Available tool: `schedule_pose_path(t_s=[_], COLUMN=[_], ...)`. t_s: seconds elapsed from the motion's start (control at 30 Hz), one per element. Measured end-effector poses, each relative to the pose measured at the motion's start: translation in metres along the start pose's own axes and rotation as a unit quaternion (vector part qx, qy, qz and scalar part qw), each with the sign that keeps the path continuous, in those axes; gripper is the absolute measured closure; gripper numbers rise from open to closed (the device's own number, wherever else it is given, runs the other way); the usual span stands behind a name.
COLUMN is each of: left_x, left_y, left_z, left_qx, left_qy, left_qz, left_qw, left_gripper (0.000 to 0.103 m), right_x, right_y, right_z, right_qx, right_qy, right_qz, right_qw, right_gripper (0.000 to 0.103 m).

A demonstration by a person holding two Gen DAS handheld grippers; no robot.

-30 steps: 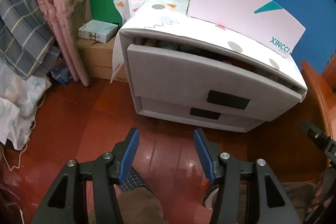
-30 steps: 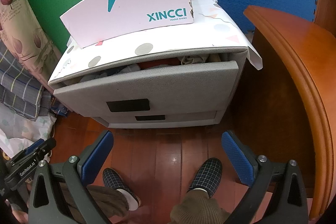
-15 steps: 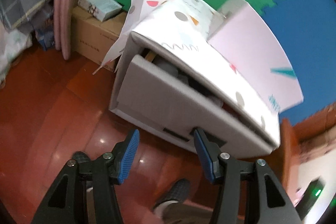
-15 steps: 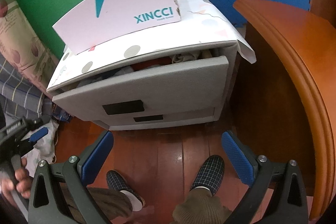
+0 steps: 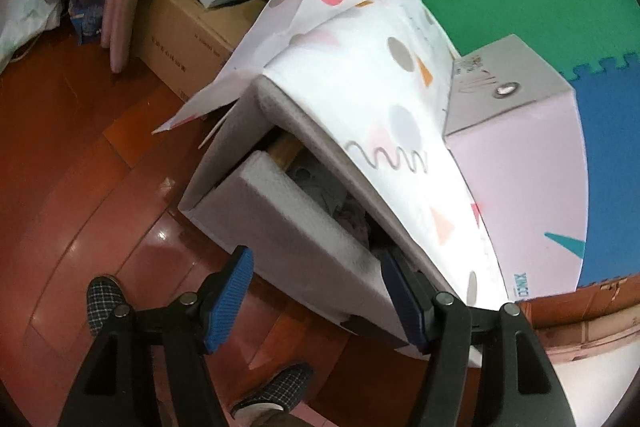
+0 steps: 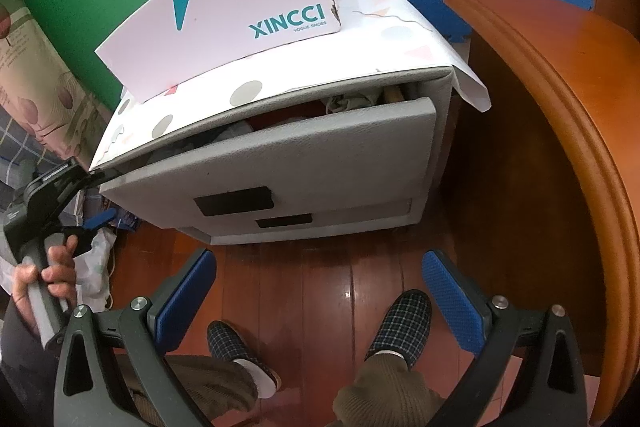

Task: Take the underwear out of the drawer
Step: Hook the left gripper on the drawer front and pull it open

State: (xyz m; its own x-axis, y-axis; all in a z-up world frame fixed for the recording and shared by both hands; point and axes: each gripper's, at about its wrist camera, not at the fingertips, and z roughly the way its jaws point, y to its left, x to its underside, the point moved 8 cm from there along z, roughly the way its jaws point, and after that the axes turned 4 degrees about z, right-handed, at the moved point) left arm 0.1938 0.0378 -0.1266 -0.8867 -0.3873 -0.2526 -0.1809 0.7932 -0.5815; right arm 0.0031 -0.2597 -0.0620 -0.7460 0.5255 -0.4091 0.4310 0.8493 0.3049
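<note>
The grey cabinet's top drawer [image 5: 288, 223] [image 6: 304, 163] stands pulled out a little. Folded clothes fill it: grey-blue fabric [image 5: 316, 183], pinkish fabric [image 5: 352, 223], and pale fabric [image 6: 348, 103] at its right end. My left gripper [image 5: 316, 263] [image 6: 102, 195] hovers at the drawer's left corner. Its jaws are opening and stand on either side of the drawer front's top edge, one finger outside and one over the gap, neither pad pressing. A hand [image 6: 52, 267] holds its handle. My right gripper [image 6: 318, 263] is wide open over the floor before the cabinet, holding nothing.
A pink XINCCI shoebox [image 6: 240, 19] [image 5: 520, 187] lies on the patterned paper covering the cabinet top [image 5: 380, 87]. The lower drawer [image 6: 320, 223] is closed. Wooden furniture [image 6: 560, 107] stands close at the right, a cardboard box [image 5: 180, 27] at the left. The person's slippers [image 6: 400, 315] rest on the floor.
The left gripper has swung in toward the drawer's left corner, rolling as it went, and its jaws have widened. The right gripper has stayed nearly still.
</note>
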Motion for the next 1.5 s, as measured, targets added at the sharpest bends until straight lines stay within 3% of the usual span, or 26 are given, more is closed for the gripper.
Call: schedule_pose_path(t_s=[0.2, 0.37, 0.43, 0.53, 0.67, 0.8, 1.07, 1.27, 1.5], left_x=[-0.005, -0.004, -0.004, -0.005, -0.006, 0.003, 0.033, 0.059, 0.075], left_y=[0.008, 0.011, 0.016, 0.017, 0.015, 0.019, 0.032, 0.038, 0.044], left_z=[0.012, 0.013, 0.017, 0.018, 0.013, 0.008, -0.009, -0.029, -0.041], left_qx=[0.003, -0.019, -0.021, -0.021, -0.051, -0.060, -0.095, -0.130, -0.148], left_qy=[-0.001, -0.014, -0.006, 0.003, 0.007, 0.035, 0.105, 0.132, 0.145], left_qz=[-0.027, -0.023, -0.029, -0.024, 0.019, 0.050, 0.131, 0.188, 0.212], left_qw=[0.9996, 0.9995, 0.9994, 0.9995, 0.9985, 0.9963, 0.9813, 0.9644, 0.9551], left_gripper=[0.033, 0.018, 0.007, 0.006, 0.006, 0.006, 0.006, 0.006, 0.006], right_x=[0.001, 0.001, 0.001, 0.001, 0.000, 0.001, 0.000, 0.000, 0.000], right_y=[0.001, 0.001, 0.002, 0.002, 0.001, 0.002, 0.003, 0.003, 0.003], right_z=[0.000, 0.001, 0.001, 0.001, 0.000, 0.000, -0.002, -0.003, -0.002], right_qx=[-0.001, -0.002, -0.002, -0.001, 0.000, -0.001, -0.005, -0.007, -0.006], right_qy=[0.002, 0.004, 0.004, 0.004, 0.003, 0.001, -0.005, -0.007, -0.006], right_qz=[-0.001, 0.000, -0.002, -0.002, -0.001, -0.002, -0.004, -0.002, -0.002], right_qw=[1.000, 1.000, 1.000, 1.000, 1.000, 1.000, 1.000, 1.000, 1.000], right_gripper=[0.000, 0.000, 0.000, 0.000, 0.000, 0.000, 0.000, 0.000, 0.000])
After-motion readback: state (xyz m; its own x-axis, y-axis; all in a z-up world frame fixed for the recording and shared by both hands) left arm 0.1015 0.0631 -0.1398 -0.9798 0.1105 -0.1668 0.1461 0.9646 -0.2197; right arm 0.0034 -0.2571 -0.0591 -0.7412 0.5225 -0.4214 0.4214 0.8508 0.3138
